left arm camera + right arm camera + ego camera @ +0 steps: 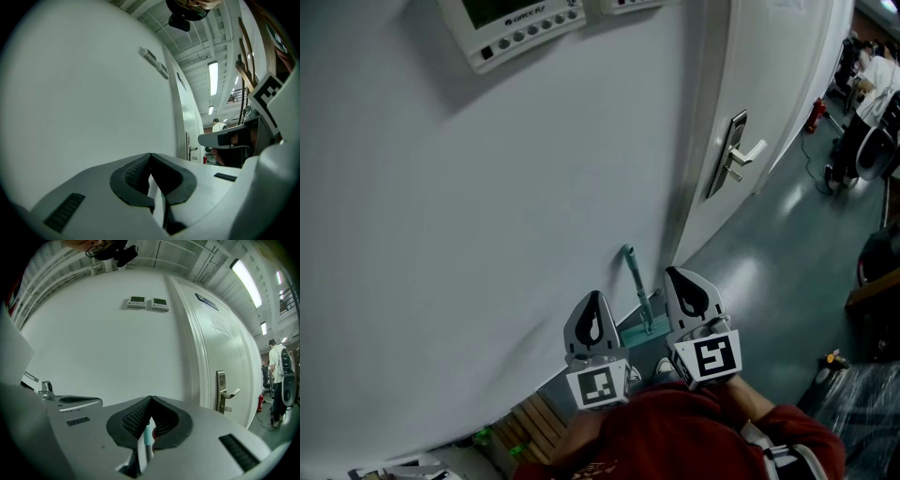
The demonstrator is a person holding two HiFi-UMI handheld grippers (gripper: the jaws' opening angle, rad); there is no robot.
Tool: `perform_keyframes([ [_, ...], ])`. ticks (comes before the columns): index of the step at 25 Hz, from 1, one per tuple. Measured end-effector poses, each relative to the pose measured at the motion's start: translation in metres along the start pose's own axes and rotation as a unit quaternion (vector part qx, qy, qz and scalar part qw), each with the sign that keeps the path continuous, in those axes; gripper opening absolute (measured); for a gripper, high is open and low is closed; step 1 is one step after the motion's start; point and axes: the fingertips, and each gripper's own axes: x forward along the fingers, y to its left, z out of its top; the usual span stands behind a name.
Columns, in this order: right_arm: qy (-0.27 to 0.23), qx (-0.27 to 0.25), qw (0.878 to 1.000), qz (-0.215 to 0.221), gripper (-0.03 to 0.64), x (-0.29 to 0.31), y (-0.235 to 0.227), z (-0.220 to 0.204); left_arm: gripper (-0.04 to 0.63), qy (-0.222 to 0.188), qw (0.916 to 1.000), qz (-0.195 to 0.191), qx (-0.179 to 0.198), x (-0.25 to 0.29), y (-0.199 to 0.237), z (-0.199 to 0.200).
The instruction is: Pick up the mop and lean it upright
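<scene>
In the head view the mop's teal handle (636, 281) stands close to the white wall (487, 187), rising between my two grippers. A teal flat part (630, 333) shows at its foot. My right gripper (677, 277) is just right of the handle. In the right gripper view the right gripper (150, 401) has its jaws closed, with a piece of the teal handle (147, 434) caught between the pads. My left gripper (594, 300) hangs left of the handle. In the left gripper view the left gripper (150, 157) has its pads meeting at the tip, with nothing seen gripped.
A white door (778, 84) with a metal lever handle (737, 155) stands right of the wall. Two control panels (520, 23) hang high on the wall. Wooden slats (530, 422) lie at the lower left. A red fire extinguisher (816, 114) and people (872, 80) are far right.
</scene>
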Motion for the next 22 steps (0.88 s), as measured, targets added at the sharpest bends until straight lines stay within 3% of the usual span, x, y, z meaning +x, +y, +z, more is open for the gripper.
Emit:
perform_keyframes([
  [22,-0.002,-0.007,1.0,0.002,0.017,-0.0004,0.0063,-0.0109,0.012,0.006,1.0,-0.004,-0.006,-0.0021,0.0009,-0.0052],
])
